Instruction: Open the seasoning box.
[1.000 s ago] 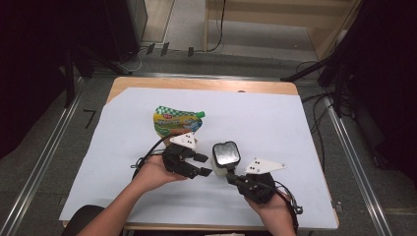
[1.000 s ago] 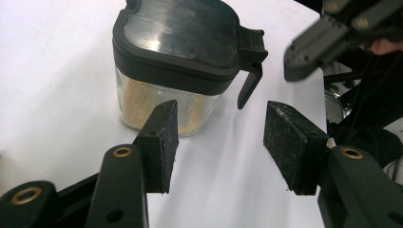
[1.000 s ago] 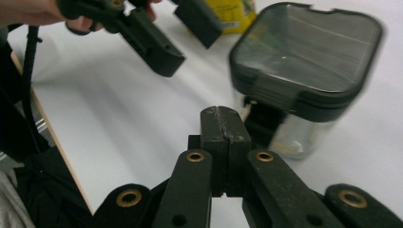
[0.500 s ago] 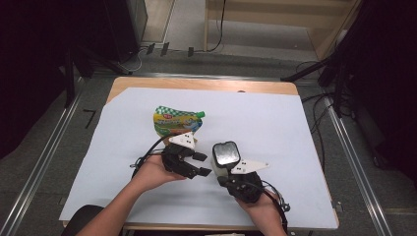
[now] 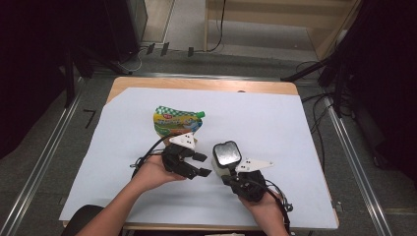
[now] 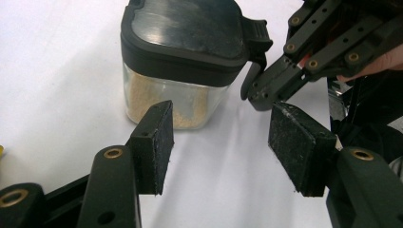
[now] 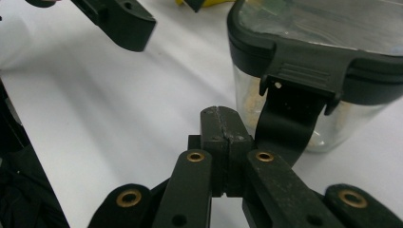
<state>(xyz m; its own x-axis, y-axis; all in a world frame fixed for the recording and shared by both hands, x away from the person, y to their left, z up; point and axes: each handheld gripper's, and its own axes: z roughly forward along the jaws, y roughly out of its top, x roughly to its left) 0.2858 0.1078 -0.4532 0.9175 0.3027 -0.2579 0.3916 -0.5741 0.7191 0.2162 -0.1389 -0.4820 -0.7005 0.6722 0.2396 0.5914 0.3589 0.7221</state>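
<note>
Clear-walled, black-lidded spice jar (image 6: 183,61) stands just beyond the left gripper's (image 6: 221,142) empty, just-widened jaws, touching the pressed-together right gripper (image 7: 227,124); no readable label.

left gripper (image 5: 202,165): black linked jaws, brass rivets, rough dark pads (image 6: 158,137)
right gripper (image 7: 222,124): same black build
top plates: grey, three-cornered
cables: black, trailing
forearms: bare
</note>
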